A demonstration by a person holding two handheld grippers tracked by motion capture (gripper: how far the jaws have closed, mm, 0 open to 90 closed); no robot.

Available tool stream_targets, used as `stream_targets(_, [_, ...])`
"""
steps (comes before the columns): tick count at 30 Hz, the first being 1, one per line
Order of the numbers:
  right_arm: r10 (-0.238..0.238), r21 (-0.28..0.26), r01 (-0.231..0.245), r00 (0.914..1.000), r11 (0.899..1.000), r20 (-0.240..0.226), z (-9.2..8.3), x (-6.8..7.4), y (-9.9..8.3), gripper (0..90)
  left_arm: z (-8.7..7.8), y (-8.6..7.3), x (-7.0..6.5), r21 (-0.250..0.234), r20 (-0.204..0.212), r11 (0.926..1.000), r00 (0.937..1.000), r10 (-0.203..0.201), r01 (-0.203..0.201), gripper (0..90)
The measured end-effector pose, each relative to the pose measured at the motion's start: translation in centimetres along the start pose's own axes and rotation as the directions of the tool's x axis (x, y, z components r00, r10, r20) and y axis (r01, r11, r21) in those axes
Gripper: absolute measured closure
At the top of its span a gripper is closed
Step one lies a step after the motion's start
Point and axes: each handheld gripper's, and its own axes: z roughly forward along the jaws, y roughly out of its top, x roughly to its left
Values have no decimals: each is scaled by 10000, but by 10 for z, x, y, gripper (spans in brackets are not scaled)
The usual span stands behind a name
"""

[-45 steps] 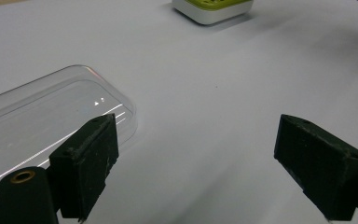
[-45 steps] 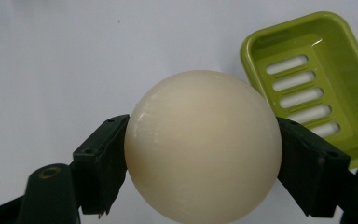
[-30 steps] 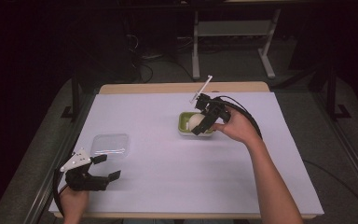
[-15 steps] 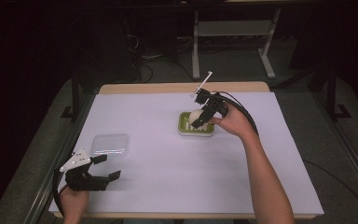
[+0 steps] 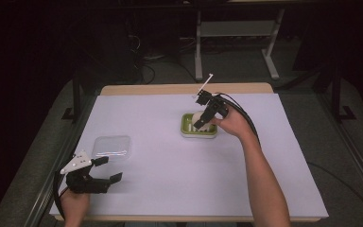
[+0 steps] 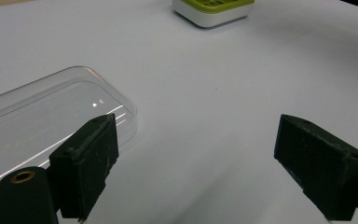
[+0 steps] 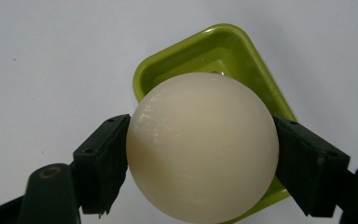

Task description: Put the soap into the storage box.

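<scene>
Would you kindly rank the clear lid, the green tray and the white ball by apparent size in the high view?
1. Clear lid and green tray: they look about alike, so I leave them unranked.
2. White ball: clearly smallest, partly hidden by the right hand-held gripper.

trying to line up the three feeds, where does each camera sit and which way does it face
High view: above the person's side, looking forward and down at the table; both forearms show.
Left gripper view: low over the table, facing the clear lid; own jaws wide apart.
Right gripper view: looking down on the white ball over the green tray; jaws clamp it.
Shared: the tray.
</scene>
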Motion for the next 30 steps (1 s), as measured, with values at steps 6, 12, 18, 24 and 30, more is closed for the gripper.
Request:
stream_targets(6, [194,-18,-194,9998,9998,87,7,-4,3,224,-1,0,0,-38,5,10000,10000,7,-7,130])
stream_targets(12, [251,110,-253,9995,9996,180,13,-5,3,223,-1,0,0,-54,-6,10000,10000,-9,9,130])
stream_targets(18, [437,50,-439,9985,9990,338,14,-8,4,223,-1,0,0,-21,1,10000,10000,-2,2,130])
stream_targets(24, [471,52,-473,9984,9989,313,18,-10,4,223,-1,-1,0,-69,1,10000,10000,-25,25,130])
stream_targets(30, [546,69,-548,9982,9985,241,20,-10,5,223,-1,-1,0,-85,-8,10000,10000,-48,48,130])
